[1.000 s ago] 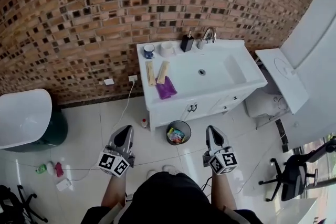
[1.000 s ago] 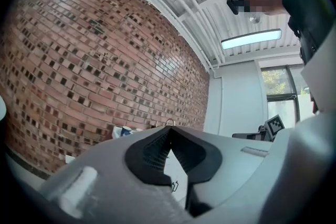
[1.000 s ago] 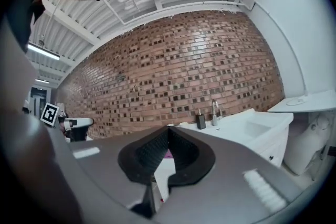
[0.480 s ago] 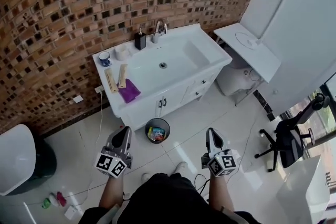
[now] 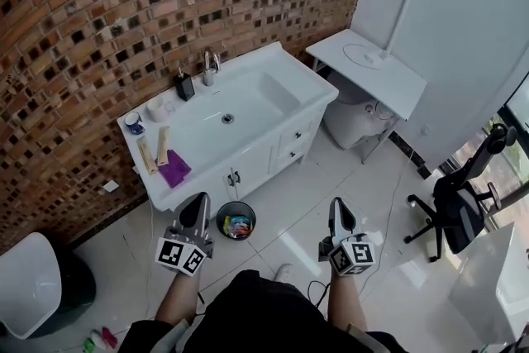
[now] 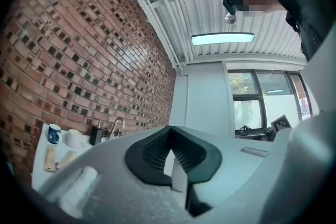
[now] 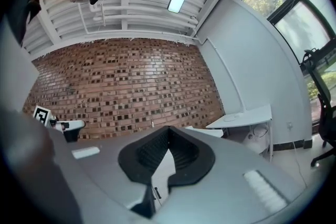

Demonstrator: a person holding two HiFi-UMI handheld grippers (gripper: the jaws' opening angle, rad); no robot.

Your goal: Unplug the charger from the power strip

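Neither the charger nor the power strip can be picked out anywhere now. A second ago a small white block with a thin lead lay on the floor [image 5: 277, 207] at the foot of the brick wall [image 5: 99, 29], left of the basin. It may have been the power strip, though it was too small to tell. The view has since swung to the right, and that stretch of floor has dropped out of sight. Only a few coloured scraps [image 5: 97, 339] at the floor's near left edge remain from there, so how the plug sits cannot be judged. A dark lead [image 5: 314, 289] lies on the floor by the person's feet, and both its ends are hidden.

The basin worktop [image 5: 248, 149] has slid from the middle to the left, with the bin [image 5: 236, 221] at its front. A white folding table [image 5: 372, 66] and an office chair [image 5: 455, 207] have come in at the right. The person seems to be turning to look around, and the unplugging has not begun.

The left hand-held gripper [image 5: 197, 202] and the right hand-held gripper [image 5: 338, 207] are held out over the floor, each with its jaws pressed together on nothing.
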